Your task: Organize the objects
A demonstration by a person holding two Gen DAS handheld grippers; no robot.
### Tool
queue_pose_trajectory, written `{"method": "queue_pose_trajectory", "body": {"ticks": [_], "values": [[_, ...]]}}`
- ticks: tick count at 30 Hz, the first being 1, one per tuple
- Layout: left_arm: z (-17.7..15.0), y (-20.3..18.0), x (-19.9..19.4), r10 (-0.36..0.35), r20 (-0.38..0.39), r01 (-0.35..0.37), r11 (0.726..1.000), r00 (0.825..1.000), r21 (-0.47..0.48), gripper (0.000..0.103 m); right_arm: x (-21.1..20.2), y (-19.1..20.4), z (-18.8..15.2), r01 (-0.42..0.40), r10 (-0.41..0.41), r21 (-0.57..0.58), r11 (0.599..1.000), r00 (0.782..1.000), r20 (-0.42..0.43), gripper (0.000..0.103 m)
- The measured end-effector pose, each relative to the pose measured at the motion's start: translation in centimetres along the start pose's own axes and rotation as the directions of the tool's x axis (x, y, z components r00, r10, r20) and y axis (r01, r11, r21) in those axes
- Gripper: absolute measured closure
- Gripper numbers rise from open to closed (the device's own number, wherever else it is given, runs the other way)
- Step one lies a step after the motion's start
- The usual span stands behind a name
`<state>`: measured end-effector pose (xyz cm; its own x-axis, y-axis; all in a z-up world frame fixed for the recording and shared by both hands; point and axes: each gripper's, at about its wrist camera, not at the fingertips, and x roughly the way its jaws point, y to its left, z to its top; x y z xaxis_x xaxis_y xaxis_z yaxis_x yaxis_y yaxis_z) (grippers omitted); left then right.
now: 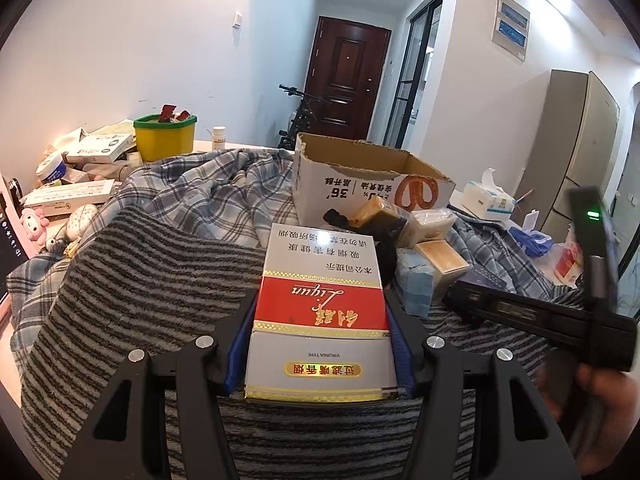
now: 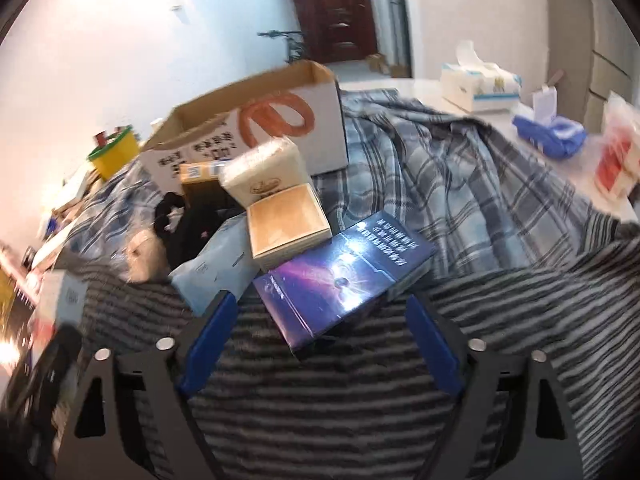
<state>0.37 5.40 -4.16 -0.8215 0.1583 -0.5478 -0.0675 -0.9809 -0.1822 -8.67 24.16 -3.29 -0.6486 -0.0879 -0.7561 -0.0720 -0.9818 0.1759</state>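
A grey striped blanket [image 1: 132, 280] covers the surface, a plaid sheet [image 2: 460, 184] beyond it. The left gripper [image 1: 320, 354] is clenched on a red-and-white carton [image 1: 320, 304] with gold trim lying flat between its blue pads. The right gripper [image 2: 320, 336] stands released, a dark blue carton [image 2: 340, 272] just ahead between its fingertips, untouched; a cardboard box [image 2: 276, 128] sits farther off.

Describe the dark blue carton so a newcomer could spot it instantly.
Find the open cardboard box on the plaid cloth. A pile of small packs spills from it toward the striped towel. The dark blue carton lies nearest, the only glossy one, printed with a purple starburst.
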Motion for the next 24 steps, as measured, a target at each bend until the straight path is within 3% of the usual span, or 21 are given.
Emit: {"method": "queue_pose_trajectory", "body": {"ticks": [7, 9, 12, 17, 22, 24], "values": [[0.3, -0.3, 0.4, -0.011, -0.001, 0.011, 1.0, 1.0, 0.01, 0.043, 2.0, 0.9, 0.0, 0.145, -0.146, 0.111, 0.983, 0.989, -0.001, 0.016], [0.3, -0.2, 0.5, -0.01, 0.0, 0.01, 1.0, 1.0, 0.004, 0.043, 1.6, 0.8, -0.1, 0.129, -0.132, 0.111, 0.985, 0.991, 0.018, 0.034], [0.3, 0.1, 0.6, -0.011, -0.003, 0.011, 1.0, 1.0, -0.005, 0.043, 0.9, 0.8, -0.2, 0.101, -0.102, 0.069, 0.992, 0.995, 0.019, 0.042], [0.2, 0.0, 0.5, -0.016, -0.008, 0.016, 1.0, 1.0, -0.001, 0.043, -1.0, 1.0, -1.8, 0.061, -0.06, -0.047, 0.997, 0.998, 0.016, 0.046], [-0.1, 0.2, -0.3, -0.013, -0.001, 0.013, 1.0, 1.0, 0.004, 0.043, -3.7, 0.9, -4.2, -0.071, 0.067, -0.163, 0.984, 0.997, -0.032, 0.046], [-0.2, 0.2, -0.4, -0.013, -0.004, 0.013, 1.0, 1.0, 0.004, 0.043, -4.3, 0.5, -5.0, -0.08, 0.072, -0.188, 0.979, 0.996, -0.051, 0.046]]}}
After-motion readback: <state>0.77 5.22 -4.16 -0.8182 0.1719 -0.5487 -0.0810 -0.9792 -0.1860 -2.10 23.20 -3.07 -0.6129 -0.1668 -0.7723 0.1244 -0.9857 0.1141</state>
